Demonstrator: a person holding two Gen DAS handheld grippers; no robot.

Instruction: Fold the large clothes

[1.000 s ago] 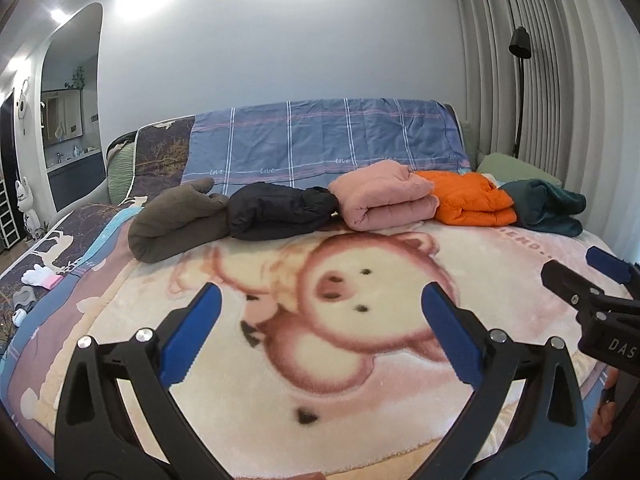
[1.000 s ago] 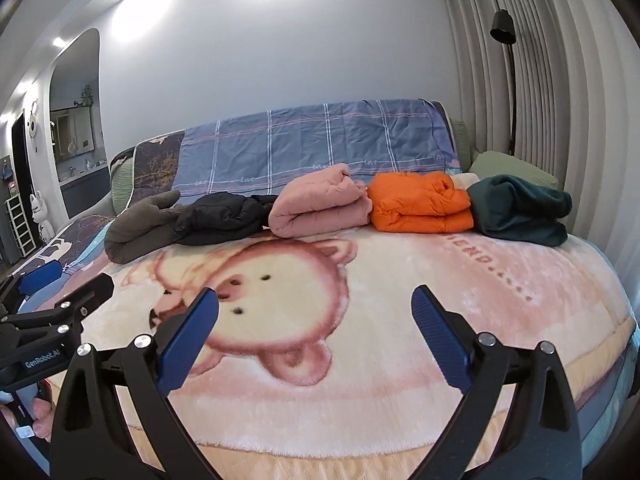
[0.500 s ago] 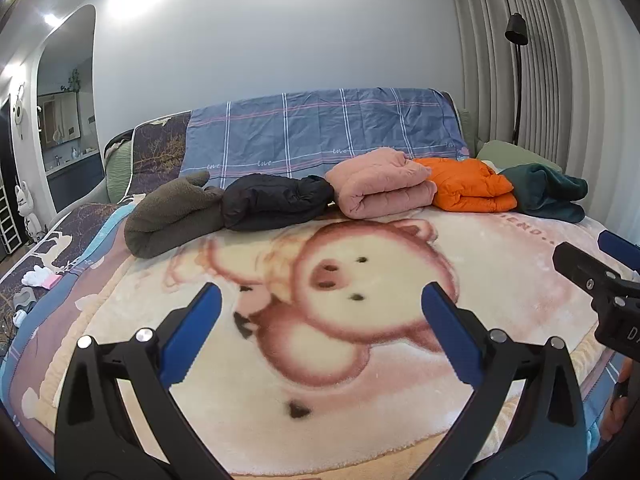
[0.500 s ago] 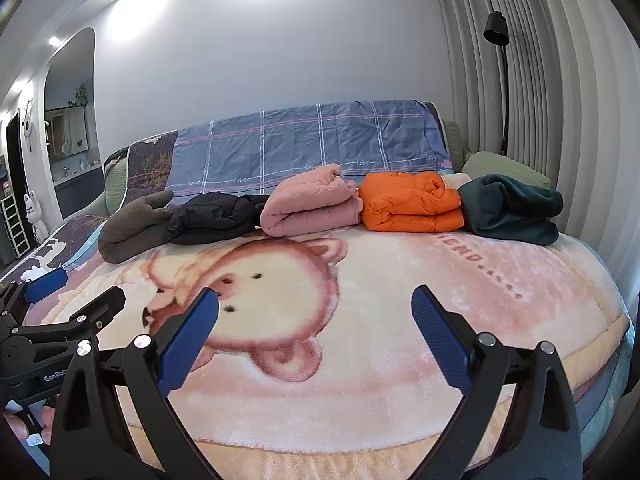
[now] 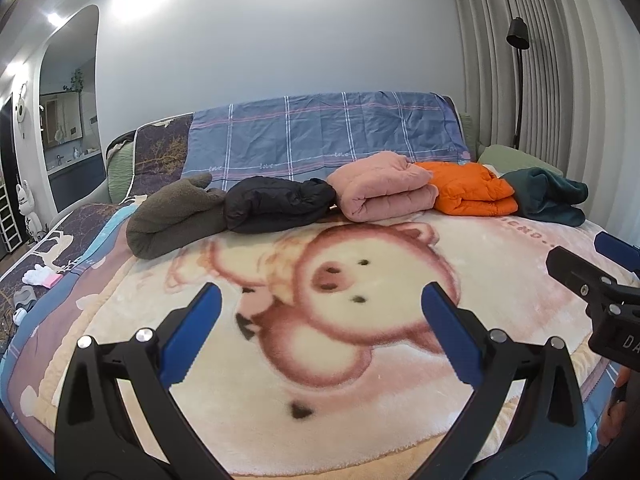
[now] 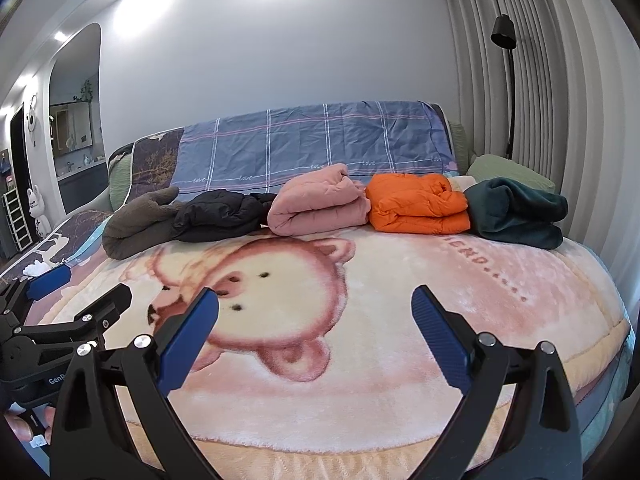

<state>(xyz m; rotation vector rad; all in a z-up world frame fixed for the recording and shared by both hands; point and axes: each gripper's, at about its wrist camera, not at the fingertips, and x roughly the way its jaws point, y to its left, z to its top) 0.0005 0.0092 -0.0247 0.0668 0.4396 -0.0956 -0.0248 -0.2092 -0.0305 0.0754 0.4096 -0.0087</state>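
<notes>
Folded clothes (image 5: 382, 186) (five bundles) rowed on blanket (image 5: 400, 360); tongs (image 5: 320, 312) spread.

Pig-print blanket (image 5: 400, 400) on the bed, blue plaid sheet (image 5: 320, 136) behind, black floor lamp (image 6: 505, 36), grey curtains (image 6: 560, 100), arched mirror (image 5: 68, 100)

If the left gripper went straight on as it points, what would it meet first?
Probably the pig blanket: the open left gripper aims low across it. Beyond lies the black jacket. Depth is unclear.
</notes>
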